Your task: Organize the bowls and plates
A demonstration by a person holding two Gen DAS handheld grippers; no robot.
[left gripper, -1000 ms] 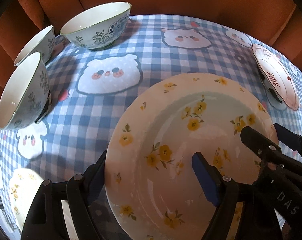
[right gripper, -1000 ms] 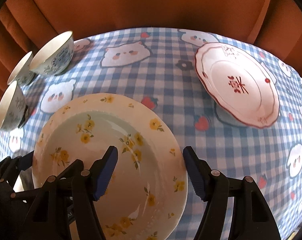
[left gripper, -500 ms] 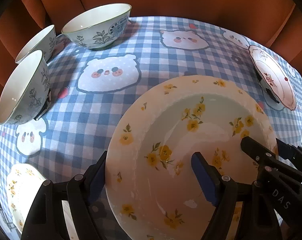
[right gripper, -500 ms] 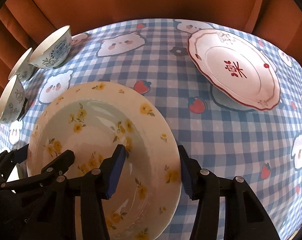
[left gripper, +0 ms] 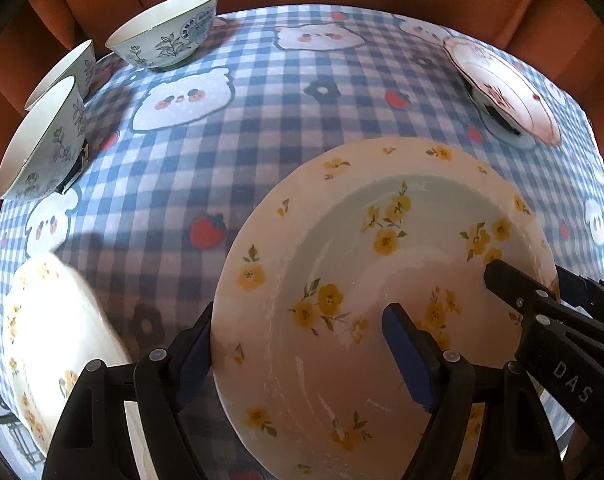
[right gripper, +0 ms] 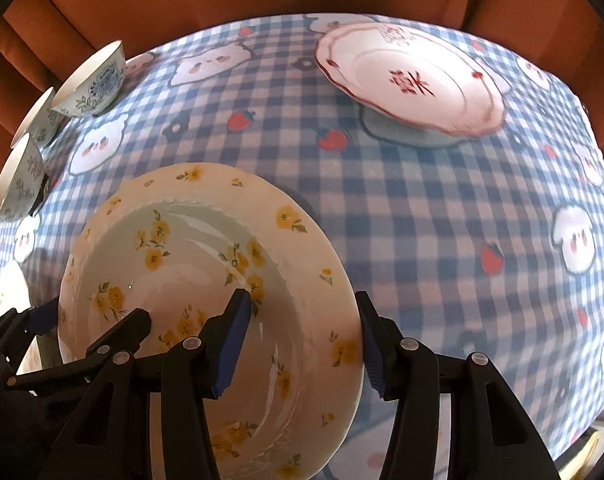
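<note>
A cream plate with yellow flowers (left gripper: 382, 280) is held above the checked tablecloth by both grippers. My left gripper (left gripper: 302, 356) is shut on its left rim, one finger under and one inside. My right gripper (right gripper: 302, 340) is shut on its right rim; it also shows in the left wrist view (left gripper: 542, 300). A white plate with red markings (right gripper: 410, 80) stands at the far right. Three blue-patterned bowls stand at the far left: one (left gripper: 165, 28), a second (left gripper: 41, 140) and a third (left gripper: 65, 68) behind it.
A second yellow-flowered plate (left gripper: 49, 340) lies at the near left on the tablecloth (left gripper: 281, 100). Orange curtain hangs behind the table. The table's right edge (right gripper: 598, 240) drops off close to the red-marked plate.
Both grippers have lifted the flowered plate and carried it to the right. The second flowered plate at the near left shows more fully.
</note>
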